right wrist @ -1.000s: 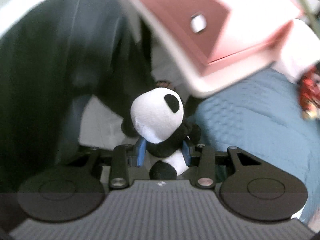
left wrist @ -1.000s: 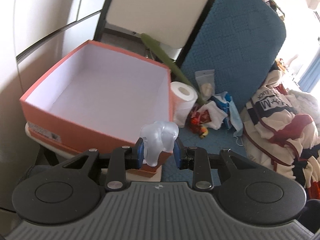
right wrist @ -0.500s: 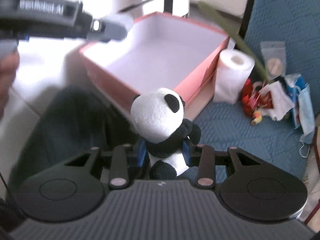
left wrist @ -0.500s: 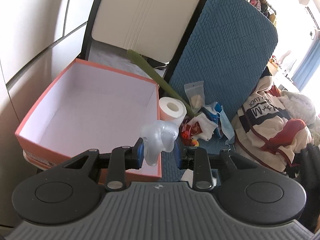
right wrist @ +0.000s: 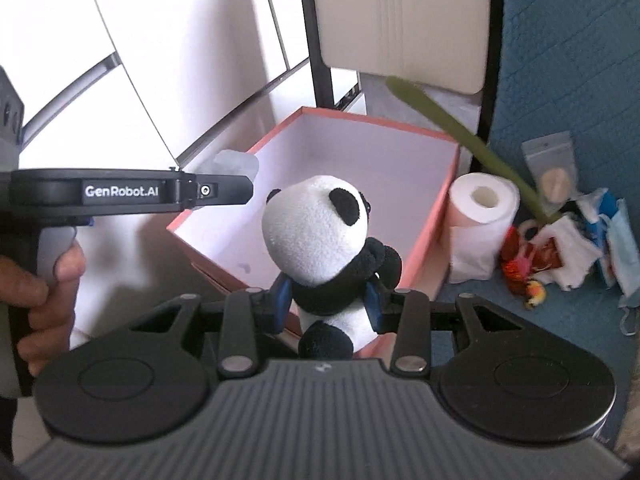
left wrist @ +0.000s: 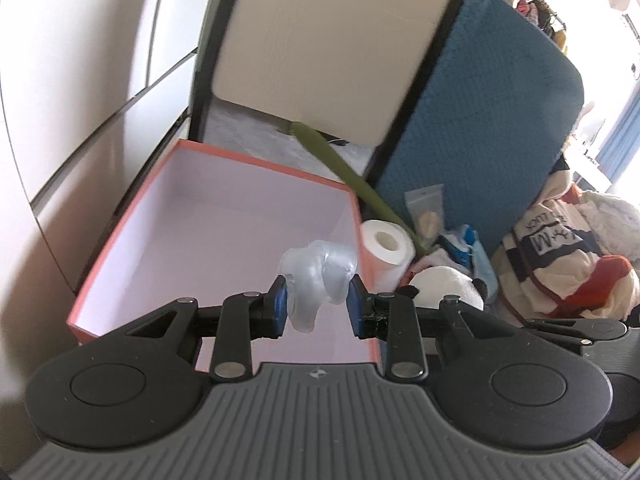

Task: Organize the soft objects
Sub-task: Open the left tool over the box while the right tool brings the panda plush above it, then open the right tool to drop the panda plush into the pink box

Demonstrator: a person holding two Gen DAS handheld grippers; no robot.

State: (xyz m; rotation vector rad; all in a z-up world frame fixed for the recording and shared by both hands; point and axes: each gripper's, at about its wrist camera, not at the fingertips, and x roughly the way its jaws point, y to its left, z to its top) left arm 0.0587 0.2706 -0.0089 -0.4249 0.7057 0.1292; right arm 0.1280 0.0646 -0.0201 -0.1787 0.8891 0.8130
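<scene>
the open salmon-pink cardboard box (left wrist: 224,240) lies ahead and below both claws: left gripper (left wrist: 318,306) clamped on a translucent squishy toy (left wrist: 318,272) nearer its mouth, right gripper (right wrist: 326,300) clamped on a plush panda (right wrist: 320,240).

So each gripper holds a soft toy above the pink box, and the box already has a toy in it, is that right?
Not quite: the box is empty, as the left wrist view shows. The left gripper holds its clear toy and the right gripper its panda.

Left gripper (left wrist: 316,307) fingers clamped on a load, right gripper (right wrist: 328,300) likewise, both angled downward, side by side
</scene>
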